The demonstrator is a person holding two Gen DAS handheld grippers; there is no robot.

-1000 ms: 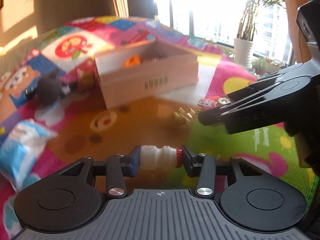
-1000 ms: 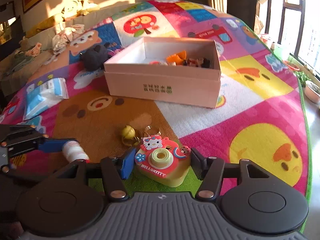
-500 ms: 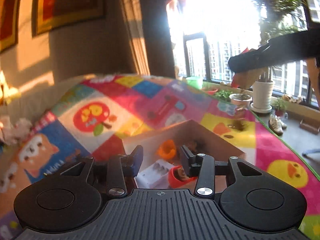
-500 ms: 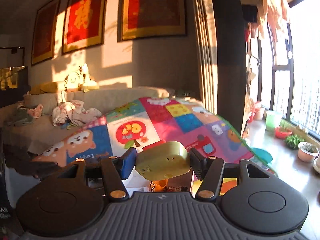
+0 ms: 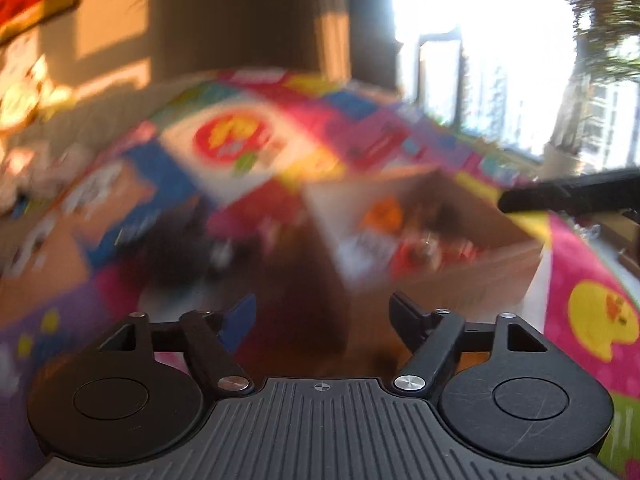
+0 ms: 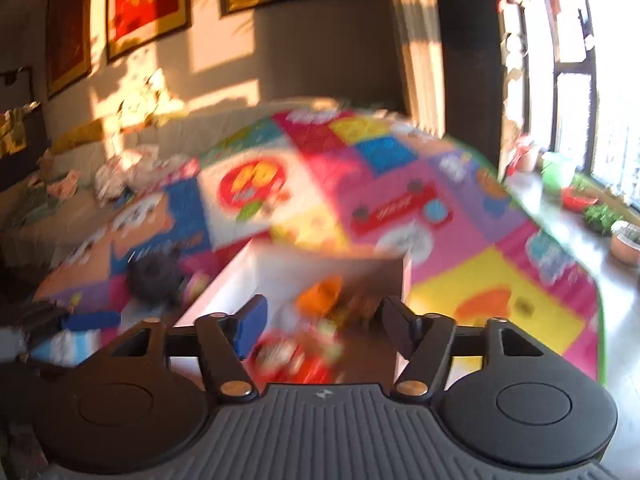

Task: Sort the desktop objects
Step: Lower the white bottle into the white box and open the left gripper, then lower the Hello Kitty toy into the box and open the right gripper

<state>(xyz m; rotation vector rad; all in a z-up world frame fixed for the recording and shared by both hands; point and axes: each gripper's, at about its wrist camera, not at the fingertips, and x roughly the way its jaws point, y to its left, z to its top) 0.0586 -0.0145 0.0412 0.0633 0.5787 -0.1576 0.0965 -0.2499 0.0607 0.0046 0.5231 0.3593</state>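
The left claw (image 5: pixel 322 314) is black plastic. Behind it sits a grey ribbed plate with a tiny round cross mark. On each side of the plate is a big black round disc with a smaller circle in it. Two black bars run forward to the fingers, each with a shiny silver screw. One finger pad (image 5: pixel 240 318) is blue. The right claw (image 6: pixel 320 320) looks the same, with coppery screws and a blue pad (image 6: pixel 252 328).
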